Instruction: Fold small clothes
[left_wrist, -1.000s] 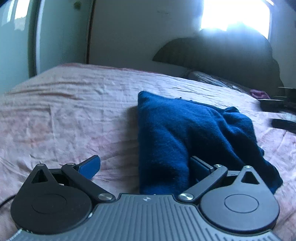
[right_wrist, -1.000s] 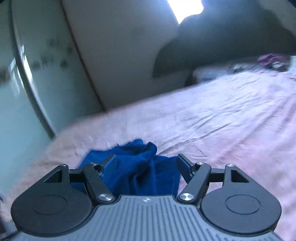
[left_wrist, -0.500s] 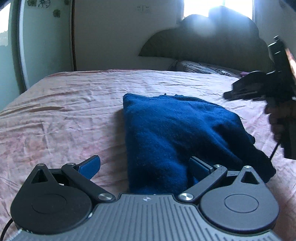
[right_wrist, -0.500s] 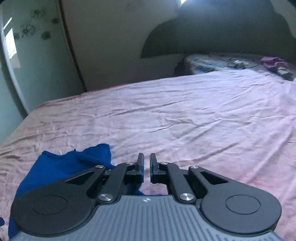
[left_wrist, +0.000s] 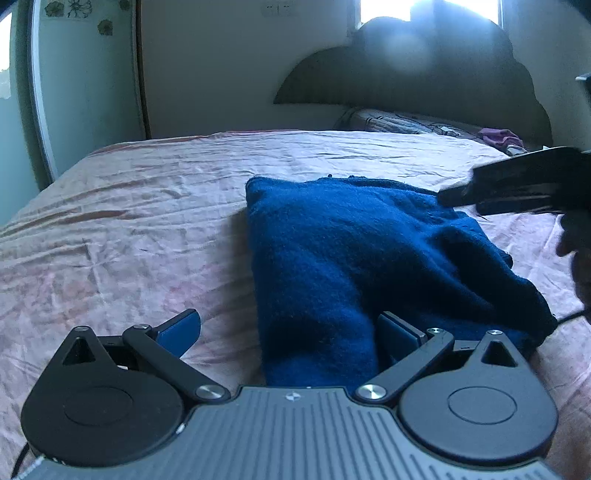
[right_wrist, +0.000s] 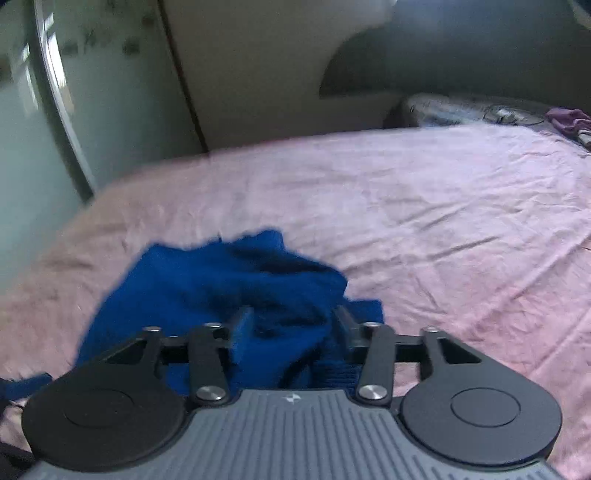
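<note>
Sweater (left_wrist: 351, 258), dark blue and partly folded, lies on our pink bedsheet (left_wrist: 129, 229). Our left gripper (left_wrist: 288, 328) stands wide, one finger over the sheet, the other against the near fold, pinching nothing. Our right gripper (right_wrist: 291, 325) has just been opening; its jaws now straddle a bunched edge without pressing it.

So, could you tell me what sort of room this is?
Most likely a bedroom: a bed with a pink sheet, a dark curved headboard against the wall, and a pillow at its foot.
</note>
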